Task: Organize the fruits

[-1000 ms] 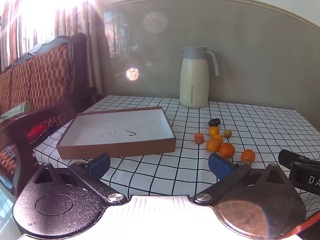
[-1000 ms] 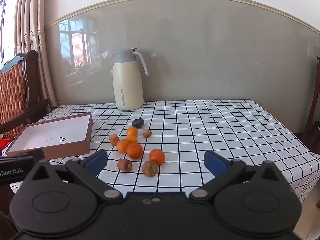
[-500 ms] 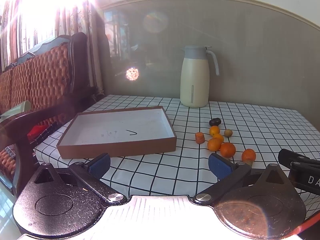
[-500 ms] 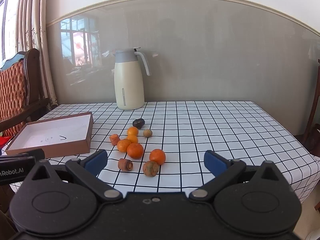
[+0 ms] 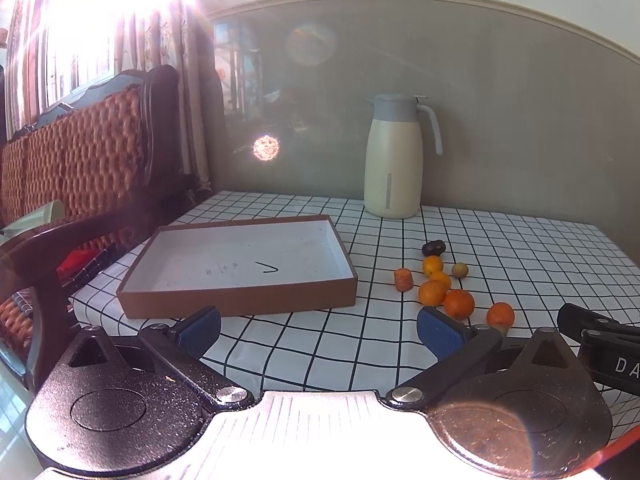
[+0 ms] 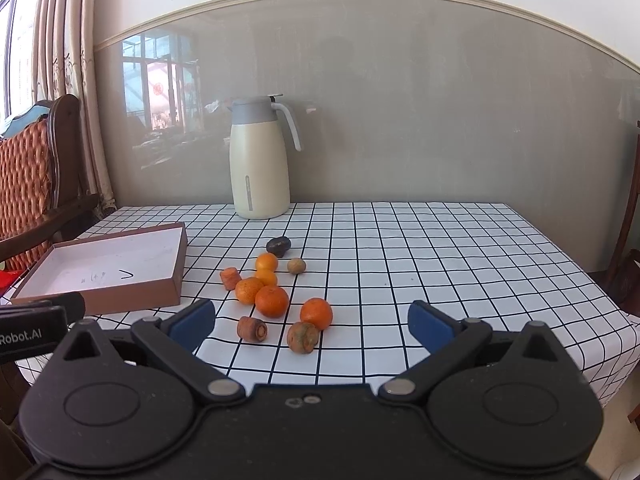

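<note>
Near the table edge, both spread-jawed grippers, left gripper [image 5: 318, 330] and right gripper [image 6: 310, 322], are being held empty; the nearest mandarin [image 6: 316, 313] should be straddled squarely.

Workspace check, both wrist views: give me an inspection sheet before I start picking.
Surface: white black-grid tablecloth, flat.
Job's things: shallow brown cardboard tray with white inside, nothing in it; five orange round fruits, one dark fruit, one small tan fruit and three stubby carrot-like pieces, loose right of the tray.
Clutter: cream thermos jug with grey lid at the back.
Grippers: left gripper and right gripper both open, holding nothing.
Cables: nothing seen.
Surroundings: wooden chair with orange woven cushion, curtains, grey wall.
</note>
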Motion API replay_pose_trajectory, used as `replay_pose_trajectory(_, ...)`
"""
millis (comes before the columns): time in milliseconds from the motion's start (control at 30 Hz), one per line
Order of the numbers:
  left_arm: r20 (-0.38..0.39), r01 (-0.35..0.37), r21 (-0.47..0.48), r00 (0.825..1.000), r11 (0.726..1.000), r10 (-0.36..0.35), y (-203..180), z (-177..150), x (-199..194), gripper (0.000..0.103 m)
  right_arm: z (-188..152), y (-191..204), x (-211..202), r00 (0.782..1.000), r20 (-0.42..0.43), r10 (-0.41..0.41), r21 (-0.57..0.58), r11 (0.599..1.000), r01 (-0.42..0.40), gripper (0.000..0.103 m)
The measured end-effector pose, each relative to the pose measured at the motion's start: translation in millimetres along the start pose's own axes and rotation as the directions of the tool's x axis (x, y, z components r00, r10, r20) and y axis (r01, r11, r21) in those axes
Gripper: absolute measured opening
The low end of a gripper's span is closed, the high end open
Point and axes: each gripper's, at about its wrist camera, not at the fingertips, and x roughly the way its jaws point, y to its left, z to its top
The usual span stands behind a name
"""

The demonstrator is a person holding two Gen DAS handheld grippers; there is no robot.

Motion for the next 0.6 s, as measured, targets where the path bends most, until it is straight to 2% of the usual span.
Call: replay_pose_trajectory(600,0.01,0.0,-0.009,1.0,1.0,0.001,0.7,0.1,-1.5,0.103,2.5,2.5,-1.4,1.0,0.008,0.006,-0.006,1.0,-0.006,0.097)
